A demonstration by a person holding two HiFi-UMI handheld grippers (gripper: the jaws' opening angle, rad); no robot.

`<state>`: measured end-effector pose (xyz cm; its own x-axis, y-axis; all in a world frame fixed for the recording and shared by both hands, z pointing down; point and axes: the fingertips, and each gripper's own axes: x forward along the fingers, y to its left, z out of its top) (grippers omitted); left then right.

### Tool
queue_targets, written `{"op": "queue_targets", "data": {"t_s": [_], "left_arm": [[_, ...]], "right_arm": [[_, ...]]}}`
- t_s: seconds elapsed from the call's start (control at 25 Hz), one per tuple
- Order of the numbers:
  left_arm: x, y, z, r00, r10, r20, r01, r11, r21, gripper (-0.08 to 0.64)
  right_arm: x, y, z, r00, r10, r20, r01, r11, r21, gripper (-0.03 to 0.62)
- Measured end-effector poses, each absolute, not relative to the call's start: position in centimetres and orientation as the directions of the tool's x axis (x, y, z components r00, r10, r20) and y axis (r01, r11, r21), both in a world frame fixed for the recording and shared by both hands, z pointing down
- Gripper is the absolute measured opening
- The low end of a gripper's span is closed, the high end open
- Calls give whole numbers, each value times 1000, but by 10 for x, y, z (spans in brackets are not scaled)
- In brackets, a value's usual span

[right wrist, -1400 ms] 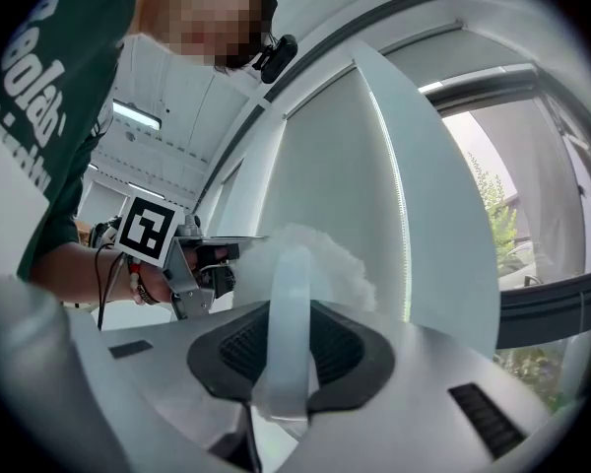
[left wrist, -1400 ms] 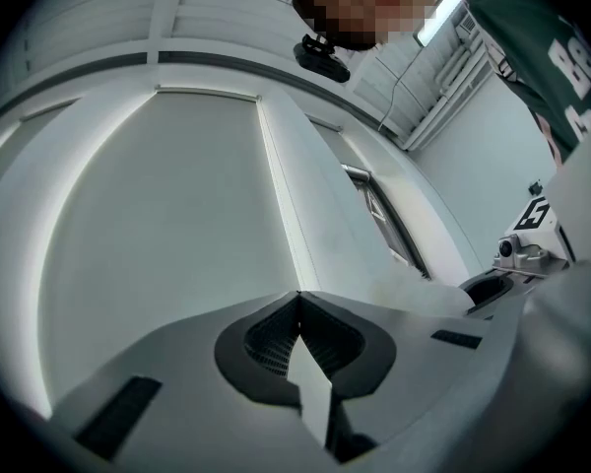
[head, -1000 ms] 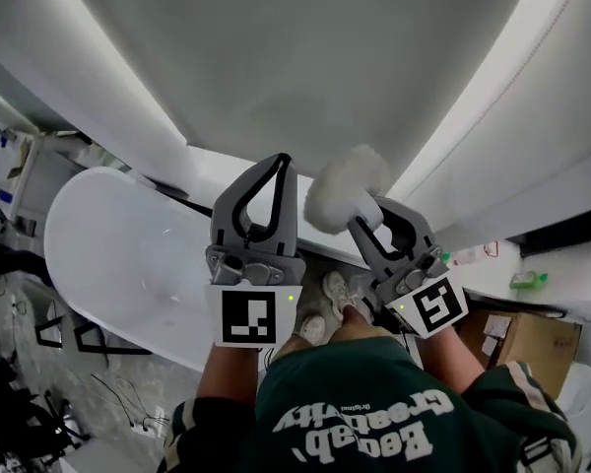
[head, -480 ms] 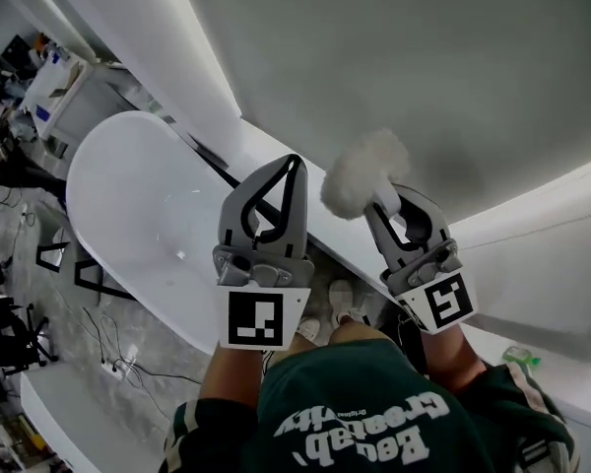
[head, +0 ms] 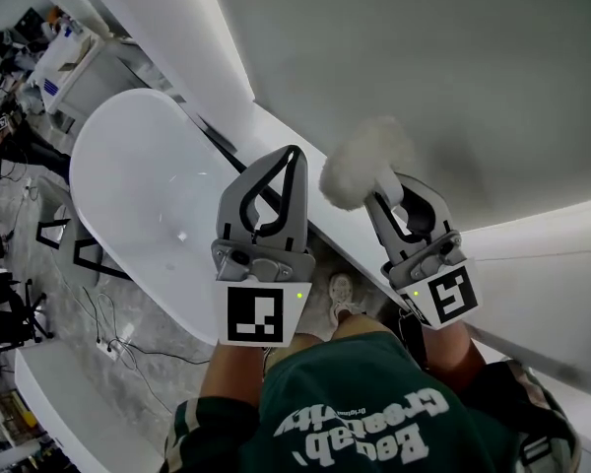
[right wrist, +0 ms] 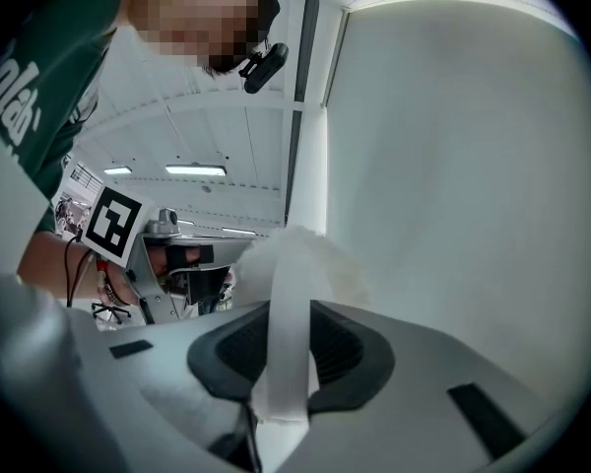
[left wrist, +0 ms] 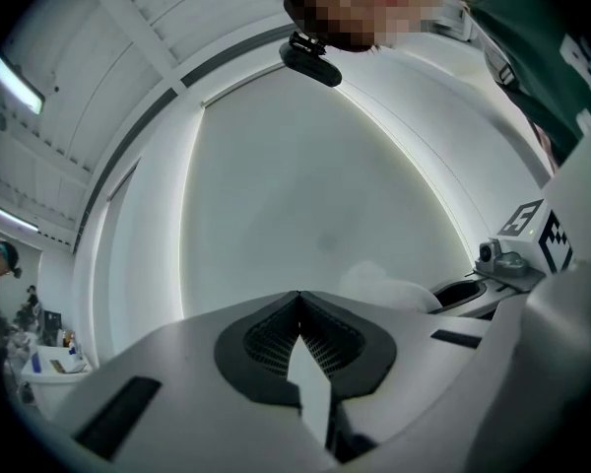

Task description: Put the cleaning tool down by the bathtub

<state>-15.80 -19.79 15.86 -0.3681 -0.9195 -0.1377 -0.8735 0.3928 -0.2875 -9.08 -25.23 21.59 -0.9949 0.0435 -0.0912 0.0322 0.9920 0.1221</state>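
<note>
The cleaning tool is a white handle point(right wrist: 288, 348) ending in a fluffy white head point(head: 367, 166). My right gripper point(head: 398, 193) is shut on the handle, and the head sticks out past its tips, in front of the pale wall. The left gripper point(head: 294, 154) is held level beside it, jaws shut with nothing between them. It hangs over the near rim of the white oval bathtub point(head: 128, 205), which lies below and to the left. From the left gripper view point(left wrist: 297, 296) the fluffy head point(left wrist: 389, 289) shows at the right.
A white ledge point(head: 276, 141) runs diagonally between the tub and the wall. My shoes point(head: 341, 294) stand on the grey floor by the tub's near end. Cables point(head: 113, 338) and a black stand point(head: 74, 254) lie left of the tub. A cluttered desk point(head: 64, 67) sits at the far left.
Both grippers have swung left toward the bathtub and sunk a little, the tool still gripped. The tub now fills more of the view; the cardboard box at right is gone from sight.
</note>
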Motion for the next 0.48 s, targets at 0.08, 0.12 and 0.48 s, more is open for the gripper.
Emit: {"op": "queue_targets", "data": {"t_s": [0.08, 0.12, 0.48], "left_arm": [[-158, -197, 156, -355, -924, -141, -874, 382, -300, 6], [-159, -195, 156, -348, -927, -140, -877, 375, -301, 6], [-156, -185, 162, -353, -926, -134, -885, 377, -272, 6]], "right_arm": [[-94, -251, 212, -995, 37, -95, 25, 991, 129, 95], [-95, -250, 211, -995, 31, -94, 19, 991, 129, 95], [-93, -237, 213, -997, 23, -67, 15, 993, 114, 95]]}}
